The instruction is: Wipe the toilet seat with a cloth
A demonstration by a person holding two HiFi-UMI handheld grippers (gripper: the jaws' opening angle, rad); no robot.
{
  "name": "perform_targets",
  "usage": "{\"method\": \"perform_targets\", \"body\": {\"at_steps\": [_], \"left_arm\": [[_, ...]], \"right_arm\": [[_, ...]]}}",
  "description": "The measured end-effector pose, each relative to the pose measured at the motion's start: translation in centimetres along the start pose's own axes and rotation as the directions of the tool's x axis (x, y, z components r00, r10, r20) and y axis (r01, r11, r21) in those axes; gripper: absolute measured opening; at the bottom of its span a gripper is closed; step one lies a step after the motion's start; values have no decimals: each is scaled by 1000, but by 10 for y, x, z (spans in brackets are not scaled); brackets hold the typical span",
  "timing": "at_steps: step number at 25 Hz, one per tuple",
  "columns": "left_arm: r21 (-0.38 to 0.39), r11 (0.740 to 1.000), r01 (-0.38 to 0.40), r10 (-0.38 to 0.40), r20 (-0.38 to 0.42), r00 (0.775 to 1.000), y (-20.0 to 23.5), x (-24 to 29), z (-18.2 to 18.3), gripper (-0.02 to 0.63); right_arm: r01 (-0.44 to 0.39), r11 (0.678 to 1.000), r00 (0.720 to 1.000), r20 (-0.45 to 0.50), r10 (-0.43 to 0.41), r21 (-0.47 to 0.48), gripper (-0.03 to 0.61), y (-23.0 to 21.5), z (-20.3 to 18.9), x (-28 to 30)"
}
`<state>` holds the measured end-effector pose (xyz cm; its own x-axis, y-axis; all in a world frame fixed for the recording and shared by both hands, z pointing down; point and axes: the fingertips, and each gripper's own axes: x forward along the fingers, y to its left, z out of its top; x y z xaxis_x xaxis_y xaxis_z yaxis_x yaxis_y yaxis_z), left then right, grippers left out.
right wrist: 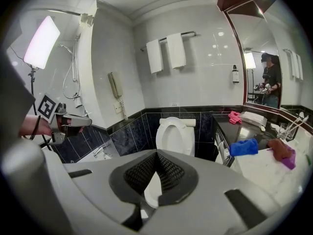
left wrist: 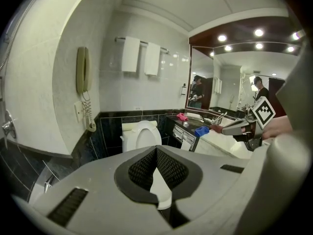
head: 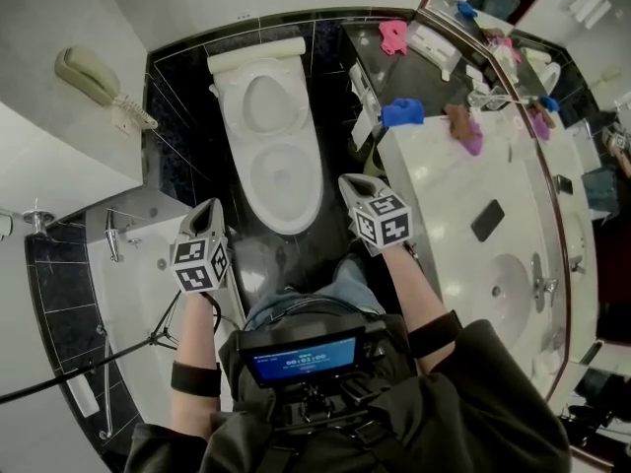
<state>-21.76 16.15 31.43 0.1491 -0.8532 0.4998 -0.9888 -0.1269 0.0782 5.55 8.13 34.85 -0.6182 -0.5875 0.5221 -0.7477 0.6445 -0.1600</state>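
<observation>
The white toilet (head: 279,166) stands ahead of me on the black floor, its lid (head: 262,99) raised and the seat down. A blue cloth (head: 402,113) lies on the near corner of the marble counter (head: 444,190), to the right of the toilet. My left gripper (head: 209,209) hovers at the bowl's front left, shut and empty. My right gripper (head: 353,181) hovers at the front right, also shut and empty, short of the cloth. The left gripper view shows the toilet (left wrist: 142,134), the blue cloth (left wrist: 201,130) and the shut gripper (left wrist: 157,153). The right gripper view shows the toilet (right wrist: 173,132) and cloth (right wrist: 244,147).
A pink cloth (head: 392,35) lies on the dark shelf behind the counter, and a brown-and-purple cloth (head: 463,129) on the counter top. A dark phone (head: 487,220) and sink (head: 508,289) are to the right. A bathtub (head: 128,264) and wall handset (head: 89,75) are left.
</observation>
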Motion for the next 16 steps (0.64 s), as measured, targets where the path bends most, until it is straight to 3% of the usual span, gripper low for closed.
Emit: {"method": "perform_targets", "body": {"at_steps": [16], "left_arm": [[10, 1000, -2, 2, -7, 1000, 2, 8, 4, 2]], "right_arm": [[-10, 1000, 1000, 7, 10, 4, 14, -5, 10, 8]]}}
